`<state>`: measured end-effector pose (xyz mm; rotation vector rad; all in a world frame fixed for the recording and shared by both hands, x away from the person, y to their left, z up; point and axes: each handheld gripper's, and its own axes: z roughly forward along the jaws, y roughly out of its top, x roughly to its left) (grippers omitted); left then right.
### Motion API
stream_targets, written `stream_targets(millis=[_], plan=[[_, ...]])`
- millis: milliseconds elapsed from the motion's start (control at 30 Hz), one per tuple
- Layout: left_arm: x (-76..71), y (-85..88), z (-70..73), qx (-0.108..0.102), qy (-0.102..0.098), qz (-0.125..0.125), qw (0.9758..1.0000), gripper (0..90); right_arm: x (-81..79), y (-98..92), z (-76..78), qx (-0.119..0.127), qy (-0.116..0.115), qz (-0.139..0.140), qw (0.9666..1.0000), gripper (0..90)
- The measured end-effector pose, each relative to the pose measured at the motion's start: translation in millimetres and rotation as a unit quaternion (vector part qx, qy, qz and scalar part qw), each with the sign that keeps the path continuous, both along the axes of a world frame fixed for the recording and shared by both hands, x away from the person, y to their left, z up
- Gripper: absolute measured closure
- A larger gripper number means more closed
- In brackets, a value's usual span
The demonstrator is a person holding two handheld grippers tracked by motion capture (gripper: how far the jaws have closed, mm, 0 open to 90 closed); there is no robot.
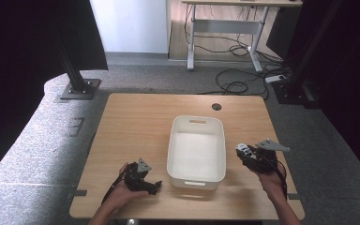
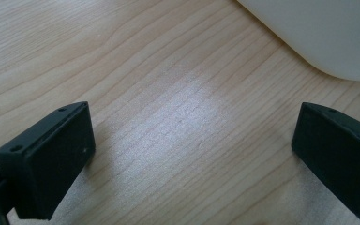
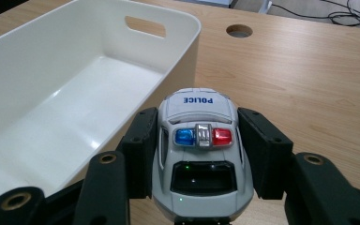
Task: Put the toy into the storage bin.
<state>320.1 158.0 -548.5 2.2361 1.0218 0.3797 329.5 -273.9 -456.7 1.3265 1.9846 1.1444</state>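
The right gripper (image 3: 199,154) clamps a toy police car (image 3: 199,150) between its jaws, just beside the white bin (image 3: 51,93). The left gripper (image 2: 192,154) rests low over the wooden table (image 2: 168,70), jaws wide with nothing between them.

I had the left gripper (image 1: 155,186) low at the near left of the table, my left hand (image 1: 122,194) wrapped around its body, forearm coming in from the bottom edge. Its jaws stood wide apart with nothing between them (bare wood in the gap, seen from its own camera). The right gripper (image 1: 242,151) sat higher on the right side, my right hand (image 1: 272,180) gripping it from behind, jaws pointing away and to the left. Those jaws were clamped on either flank of the toy police car (image 3: 199,154).
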Motion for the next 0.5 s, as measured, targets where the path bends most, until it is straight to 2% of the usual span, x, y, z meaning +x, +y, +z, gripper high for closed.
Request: stream_targets(millis=[500], plan=[[0.0, -0.4, 0.0, 0.0, 0.0, 0.0, 1.0, 0.0, 1.1, 11.1, 2.1, 0.004, -0.003, 0.01, 0.9999, 50.3]])
